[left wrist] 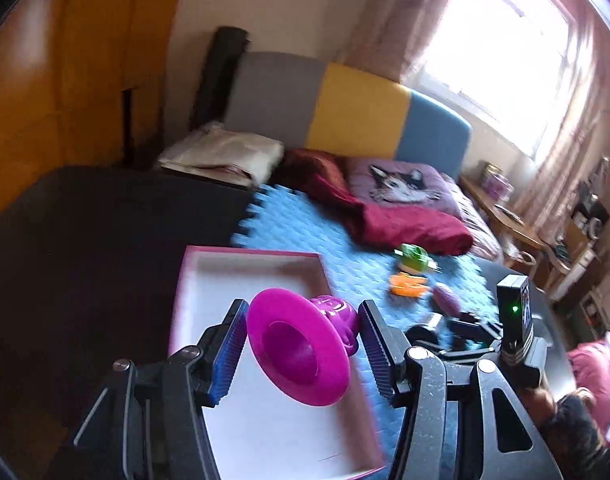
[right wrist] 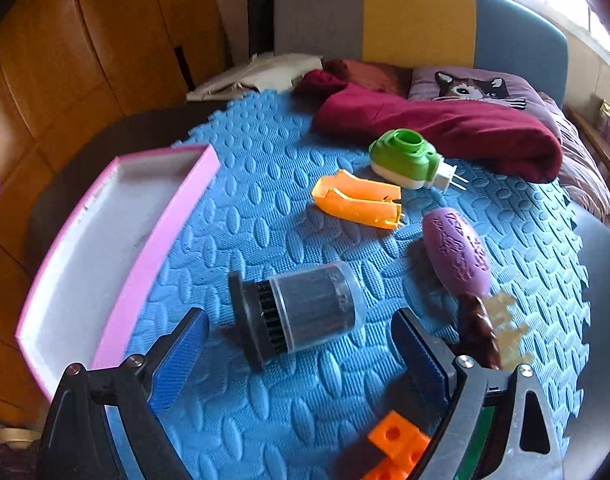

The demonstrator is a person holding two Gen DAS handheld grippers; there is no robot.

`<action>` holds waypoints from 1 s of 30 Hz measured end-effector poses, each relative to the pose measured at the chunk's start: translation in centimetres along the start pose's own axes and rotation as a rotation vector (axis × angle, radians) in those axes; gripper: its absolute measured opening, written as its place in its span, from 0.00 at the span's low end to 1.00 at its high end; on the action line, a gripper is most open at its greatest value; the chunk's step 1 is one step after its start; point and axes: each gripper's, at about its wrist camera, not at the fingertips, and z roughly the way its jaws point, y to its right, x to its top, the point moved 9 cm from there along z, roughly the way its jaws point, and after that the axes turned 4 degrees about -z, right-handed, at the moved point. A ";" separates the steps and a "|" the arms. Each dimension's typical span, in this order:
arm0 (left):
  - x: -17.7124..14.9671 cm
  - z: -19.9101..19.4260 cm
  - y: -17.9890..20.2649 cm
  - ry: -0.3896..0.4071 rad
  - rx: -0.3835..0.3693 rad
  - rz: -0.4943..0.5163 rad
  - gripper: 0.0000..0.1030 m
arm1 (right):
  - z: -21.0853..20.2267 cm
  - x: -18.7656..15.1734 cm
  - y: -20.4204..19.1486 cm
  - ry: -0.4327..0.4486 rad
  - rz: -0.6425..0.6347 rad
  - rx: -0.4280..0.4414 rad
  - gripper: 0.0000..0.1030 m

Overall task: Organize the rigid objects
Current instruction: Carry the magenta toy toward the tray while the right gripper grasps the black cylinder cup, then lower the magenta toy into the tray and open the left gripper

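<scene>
Blue mat (right wrist: 265, 208): open strip between pink tray (right wrist: 117, 280) and cylinder filter (right wrist: 301, 312); toys crowd right side.

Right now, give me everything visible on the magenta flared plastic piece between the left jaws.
The magenta flared plastic piece is glossy and looks like hard plastic: a wide round flange with a recessed centre faces the camera, narrowing to a lumpy moulded body behind. It hangs tilted between the left gripper jaws, above the pink-rimmed white tray. Whether the blue ribbed pads actually touch it is unclear; small gaps show.
</scene>
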 end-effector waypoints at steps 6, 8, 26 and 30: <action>-1.0 -3.7 -6.5 0.052 0.127 -0.019 0.55 | 1.2 0.5 -0.5 0.024 -0.043 -0.039 0.72; -2.6 -3.1 -7.5 0.039 0.134 -0.041 0.55 | 1.4 0.4 -0.6 0.029 -0.045 -0.057 0.70; -3.8 12.1 -2.6 -0.144 0.045 -0.097 0.55 | 1.8 0.3 -0.6 0.053 -0.039 -0.075 0.67; -2.8 15.4 -1.6 -0.149 0.058 -0.103 0.55 | 1.8 0.4 -0.8 0.060 -0.064 -0.098 0.67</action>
